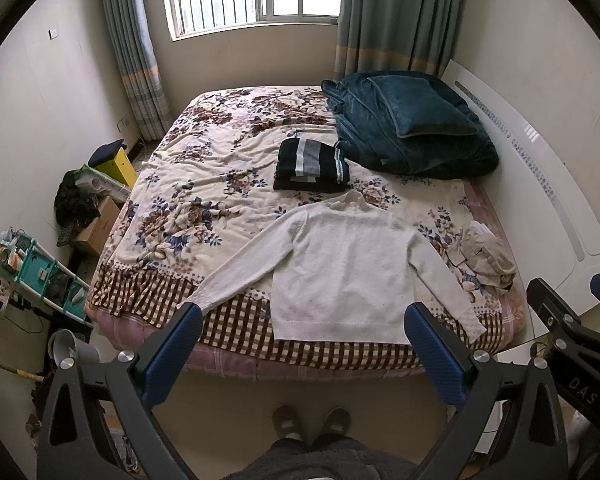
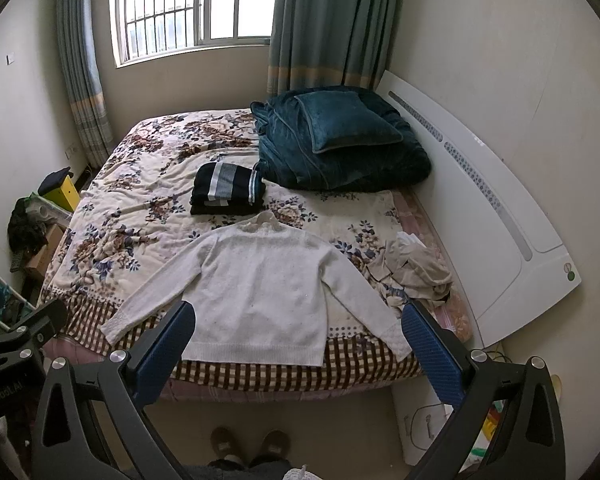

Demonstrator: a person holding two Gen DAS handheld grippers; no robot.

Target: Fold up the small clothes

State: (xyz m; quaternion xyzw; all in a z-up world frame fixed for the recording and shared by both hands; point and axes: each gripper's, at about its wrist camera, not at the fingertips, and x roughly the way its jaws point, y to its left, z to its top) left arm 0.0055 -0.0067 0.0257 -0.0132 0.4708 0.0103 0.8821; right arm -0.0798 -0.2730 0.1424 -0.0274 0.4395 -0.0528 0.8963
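A white knit sweater [image 1: 340, 264] [image 2: 260, 280] lies flat on the bed, face down or up I cannot tell, sleeves spread out to both sides, hem at the near edge. Behind it sits a folded dark striped garment [image 1: 312, 162] [image 2: 228, 188]. A crumpled beige garment [image 1: 482, 258] [image 2: 414, 270] lies to the sweater's right. My left gripper [image 1: 304, 320] hangs open in the air short of the bed's near edge, holding nothing. My right gripper [image 2: 298, 318] is open too, equally far back and empty. Part of the right gripper [image 1: 572, 308] shows at the right of the left wrist view.
The bed [image 1: 228, 168] has a floral blanket with a checked border. A teal blanket and pillow [image 1: 412, 120] are piled at the back right. A white headboard [image 2: 480, 200] runs along the right. Boxes and a teal rack [image 1: 40, 276] crowd the floor at left. A person's slippered feet [image 1: 312, 420] stand below.
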